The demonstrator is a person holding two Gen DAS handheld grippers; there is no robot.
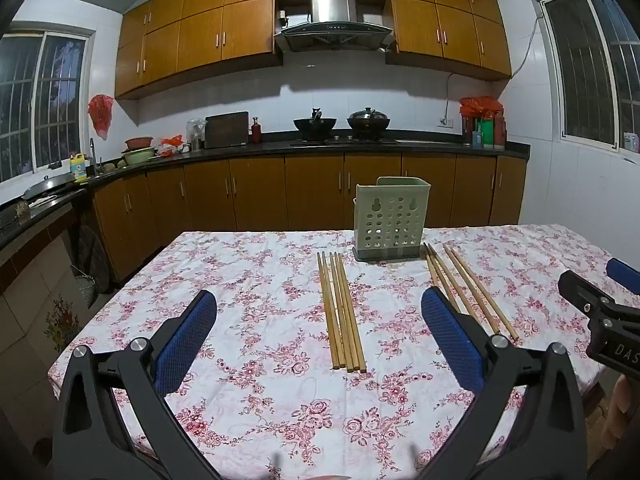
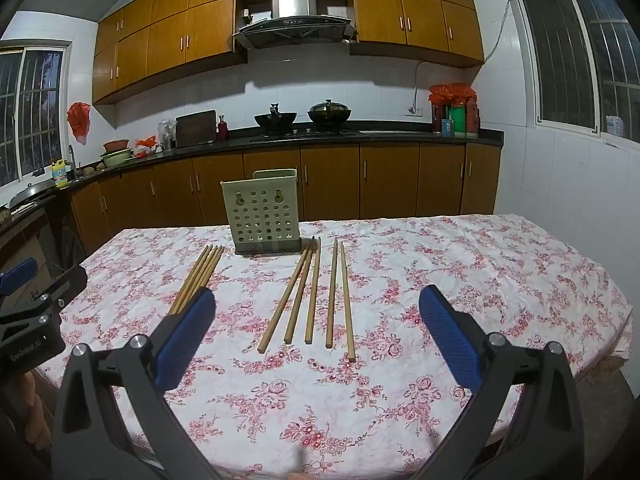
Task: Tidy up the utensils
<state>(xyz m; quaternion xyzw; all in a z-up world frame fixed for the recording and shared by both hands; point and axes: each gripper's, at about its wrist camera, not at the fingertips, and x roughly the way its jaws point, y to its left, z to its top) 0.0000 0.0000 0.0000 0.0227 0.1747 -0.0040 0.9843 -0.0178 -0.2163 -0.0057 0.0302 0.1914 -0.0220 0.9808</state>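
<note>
A pale green perforated utensil holder (image 1: 390, 219) (image 2: 262, 212) stands upright at the far side of the table. A tight bunch of several wooden chopsticks (image 1: 341, 312) (image 2: 200, 274) lies left of it. Several loose chopsticks (image 1: 466, 290) (image 2: 316, 296) lie spread out to its right. My left gripper (image 1: 318, 302) is open and empty, above the table, with the bunch ahead between its fingers. My right gripper (image 2: 316, 300) is open and empty, with the loose chopsticks ahead between its fingers. Each gripper shows at the edge of the other's view.
The table wears a white cloth with pink flowers (image 1: 256, 360) (image 2: 460, 272). Beyond it run brown kitchen cabinets and a dark counter (image 2: 400, 132) with woks, bottles and bowls. The table's near right edge (image 2: 608, 344) drops off.
</note>
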